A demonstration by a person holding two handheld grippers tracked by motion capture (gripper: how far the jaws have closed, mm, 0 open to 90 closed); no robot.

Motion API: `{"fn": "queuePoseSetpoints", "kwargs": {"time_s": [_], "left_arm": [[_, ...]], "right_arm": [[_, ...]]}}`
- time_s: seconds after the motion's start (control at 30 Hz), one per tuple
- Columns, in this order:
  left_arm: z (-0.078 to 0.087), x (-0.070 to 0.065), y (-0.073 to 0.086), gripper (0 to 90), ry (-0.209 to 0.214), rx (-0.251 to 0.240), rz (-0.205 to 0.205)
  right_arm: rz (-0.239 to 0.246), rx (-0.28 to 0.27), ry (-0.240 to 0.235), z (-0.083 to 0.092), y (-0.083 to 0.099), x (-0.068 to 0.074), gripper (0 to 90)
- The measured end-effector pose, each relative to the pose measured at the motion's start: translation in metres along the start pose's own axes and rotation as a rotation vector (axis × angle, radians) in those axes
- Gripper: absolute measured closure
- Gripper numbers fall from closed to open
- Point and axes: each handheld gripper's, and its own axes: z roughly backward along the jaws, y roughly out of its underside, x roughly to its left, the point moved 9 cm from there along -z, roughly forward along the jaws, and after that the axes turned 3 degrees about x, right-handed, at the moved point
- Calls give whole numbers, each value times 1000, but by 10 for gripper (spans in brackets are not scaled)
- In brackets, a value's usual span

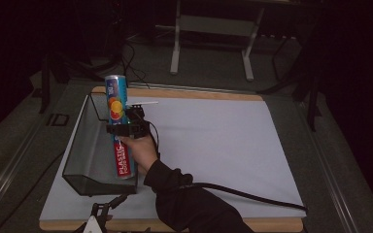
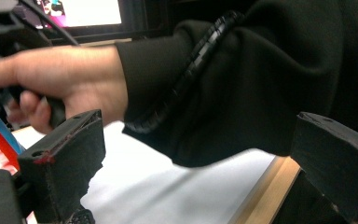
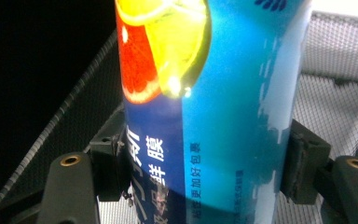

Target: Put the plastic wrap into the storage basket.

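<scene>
A tall blue tube (image 1: 119, 116) with citrus pictures and a red "plastic food wrap" label stands nearly upright at the right side of a black wire-mesh basket (image 1: 85, 145). My right gripper (image 1: 126, 128) is shut on its middle. In the right gripper view both pads press the tube (image 3: 214, 116) from either side, with the basket mesh (image 3: 331, 93) behind it. Whether the tube's lower end touches the basket floor I cannot tell. My left gripper (image 1: 99, 216) sits at the table's near edge. In its own view, my left gripper (image 2: 200, 158) is wide open and holds nothing, facing the person's right hand (image 2: 70, 79) and black sleeve.
The basket lies on the left part of a white mat (image 1: 213, 141) over a wooden board (image 1: 272, 225). A thin white stick (image 1: 145, 103) lies just behind the gripper. A black cable (image 1: 252, 196) trails across the mat's near right. A metal stand (image 1: 213, 29) rises beyond the table.
</scene>
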Motion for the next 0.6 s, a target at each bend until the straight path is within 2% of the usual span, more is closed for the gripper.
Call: {"fn": "queuePoseSetpoints", "kwargs": {"time_s": [0.07,0.2,0.27,0.3,0.33,0.43,0.6], "left_arm": [[0,-1,0,39,-1,2,-7],[1,-2,-1,39,1,-3,-8],[1,-1,-1,40,1,0,-7],[1,-1,-1,39,1,0,-7],[1,-1,-1,39,2,1,-7],[0,-2,-1,40,3,0,-11],[0,-2,-1,39,2,0,-11]], "right_arm": [[15,13,27,-4,7,-2,317],[-1,20,57,-9,15,-5,316],[-55,14,89,-11,20,-12,316],[-55,14,89,-11,20,-12,316],[-86,5,102,-11,20,-16,317],[-119,-1,93,-13,20,-23,316],[-115,-1,101,-20,20,-25,316]]}}
